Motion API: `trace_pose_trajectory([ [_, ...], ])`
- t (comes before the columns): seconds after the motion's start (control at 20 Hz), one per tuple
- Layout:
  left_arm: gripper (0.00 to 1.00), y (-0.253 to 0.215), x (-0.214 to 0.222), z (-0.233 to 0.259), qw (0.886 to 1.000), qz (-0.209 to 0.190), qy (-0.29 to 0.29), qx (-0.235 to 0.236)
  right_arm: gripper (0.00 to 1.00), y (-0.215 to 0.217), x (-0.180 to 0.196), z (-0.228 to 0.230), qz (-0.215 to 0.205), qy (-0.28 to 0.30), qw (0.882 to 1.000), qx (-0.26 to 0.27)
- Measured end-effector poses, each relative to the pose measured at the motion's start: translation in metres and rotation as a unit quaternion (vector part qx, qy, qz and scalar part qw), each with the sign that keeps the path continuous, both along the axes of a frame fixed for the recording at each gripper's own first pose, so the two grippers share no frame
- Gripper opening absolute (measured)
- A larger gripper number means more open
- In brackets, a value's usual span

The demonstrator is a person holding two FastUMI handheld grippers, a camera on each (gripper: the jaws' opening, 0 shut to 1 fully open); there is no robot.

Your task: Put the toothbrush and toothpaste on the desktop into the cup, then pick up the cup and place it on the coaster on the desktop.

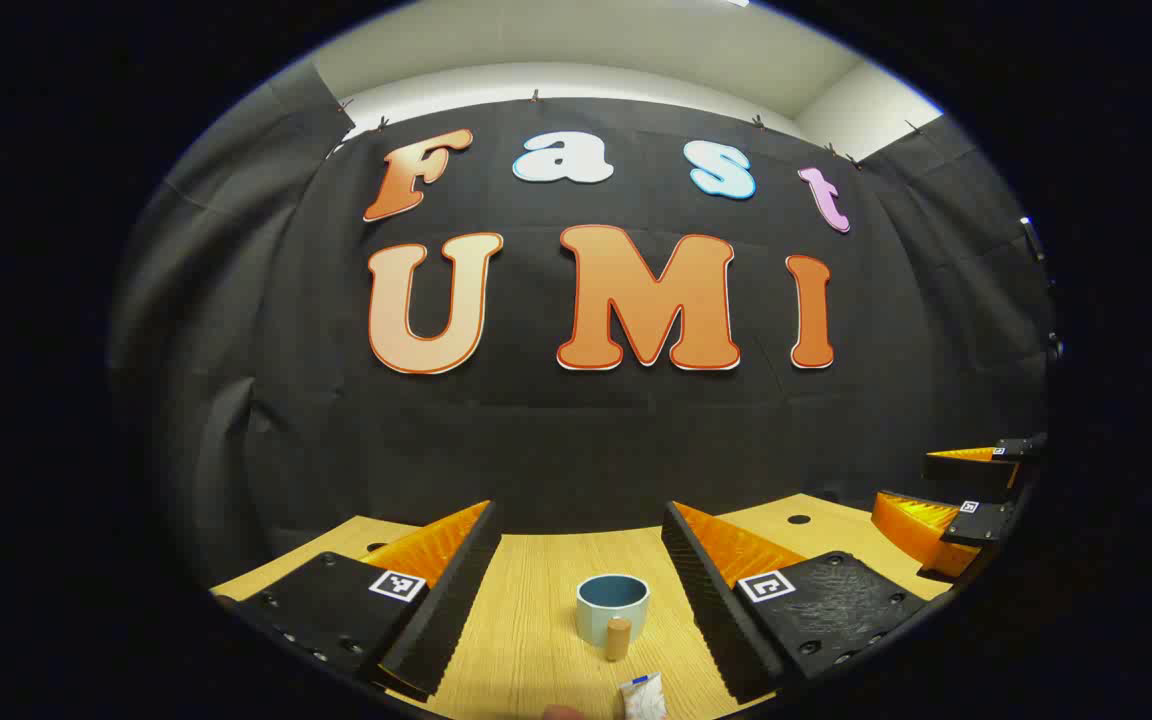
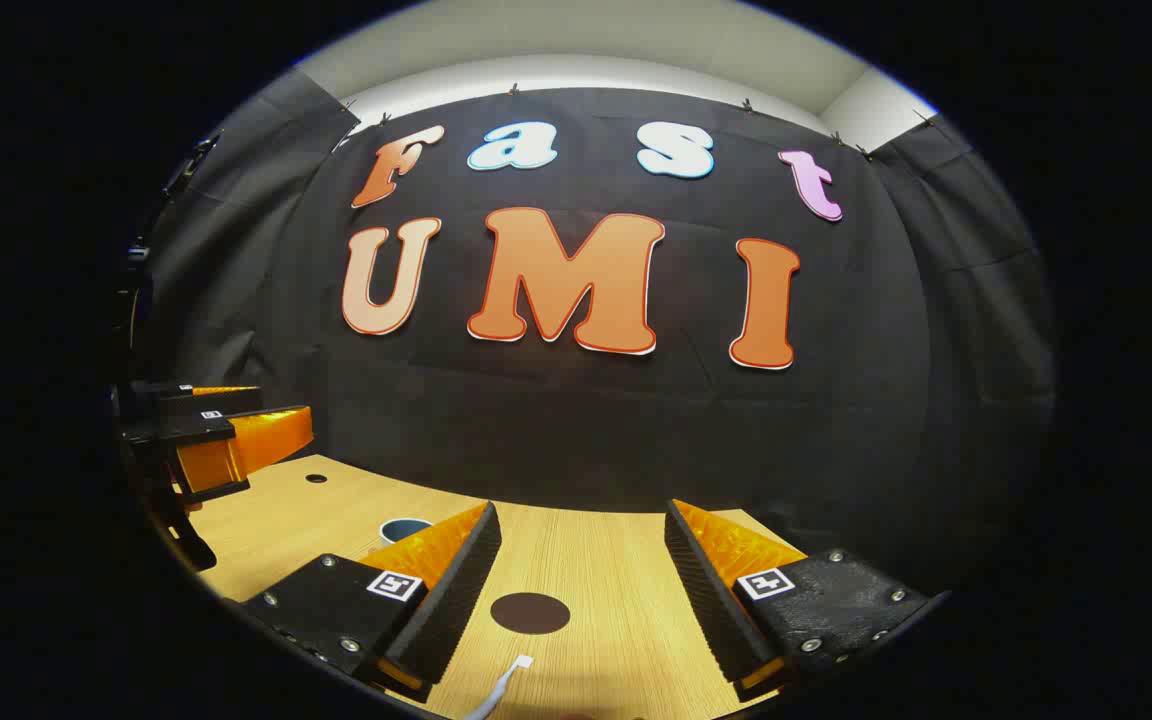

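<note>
In the left gripper view a pale blue cup [image 1: 612, 605] stands upright on the wooden desk between my left gripper's [image 1: 576, 560] open fingers. A small cork-coloured cylinder [image 1: 618, 638] stands just in front of the cup. The white toothpaste tube's end [image 1: 642, 696] lies at the bottom edge. In the right gripper view my right gripper [image 2: 581, 555] is open above the desk. A dark round coaster [image 2: 530, 612] lies between its fingers. The white toothbrush head [image 2: 506, 682] pokes in at the bottom. The cup's rim [image 2: 404, 526] peeks out behind the left finger.
The other gripper [image 1: 966, 495] hangs at the far right in the left gripper view, and at the far left [image 2: 216, 440] in the right gripper view. The desk has a small round hole [image 2: 316, 478] near its back edge. Black cloth closes the back.
</note>
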State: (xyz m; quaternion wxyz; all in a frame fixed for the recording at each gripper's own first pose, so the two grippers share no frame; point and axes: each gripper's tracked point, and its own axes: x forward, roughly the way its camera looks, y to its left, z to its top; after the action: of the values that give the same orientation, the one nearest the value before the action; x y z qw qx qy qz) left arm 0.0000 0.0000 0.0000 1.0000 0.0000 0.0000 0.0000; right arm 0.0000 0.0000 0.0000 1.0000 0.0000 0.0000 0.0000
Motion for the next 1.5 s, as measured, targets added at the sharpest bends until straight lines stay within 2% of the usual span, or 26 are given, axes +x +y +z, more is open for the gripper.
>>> trace_pose_trajectory([
  [0.3, 1.0, -0.002, -0.006, 0.006, 1.0, 0.006, -0.008, 0.001, 0.98, -0.001, -0.006, 0.005, 0.0, -0.005, 1.0, 0.002],
  [0.35, 0.97, -0.004, -0.006, 0.003, 1.0, 0.005, -0.006, 0.0, 0.99, -0.001, -0.007, 0.004, 0.002, -0.005, 1.0, 0.001],
  [0.8, 0.98, -0.004, -0.01, -0.004, 1.0, 0.007, 0.004, 0.001, 0.99, 0.005, -0.011, -0.007, 0.011, 0.01, 1.0, 0.007],
  [1.1, 0.98, -0.012, -0.008, -0.035, 0.999, -0.005, 0.041, 0.006, 0.99, 0.003, -0.011, -0.036, 0.011, 0.048, 0.999, 0.008],
  [1.15, 1.0, -0.014, -0.01, -0.043, 0.999, -0.008, 0.048, 0.007, 0.99, 0.004, -0.013, -0.044, 0.012, 0.057, 0.998, 0.01],
  [1.5, 0.98, -0.024, -0.016, -0.09, 0.993, -0.031, 0.109, 0.01, 0.99, 0.014, -0.022, -0.09, 0.024, 0.119, 0.992, 0.024],
])
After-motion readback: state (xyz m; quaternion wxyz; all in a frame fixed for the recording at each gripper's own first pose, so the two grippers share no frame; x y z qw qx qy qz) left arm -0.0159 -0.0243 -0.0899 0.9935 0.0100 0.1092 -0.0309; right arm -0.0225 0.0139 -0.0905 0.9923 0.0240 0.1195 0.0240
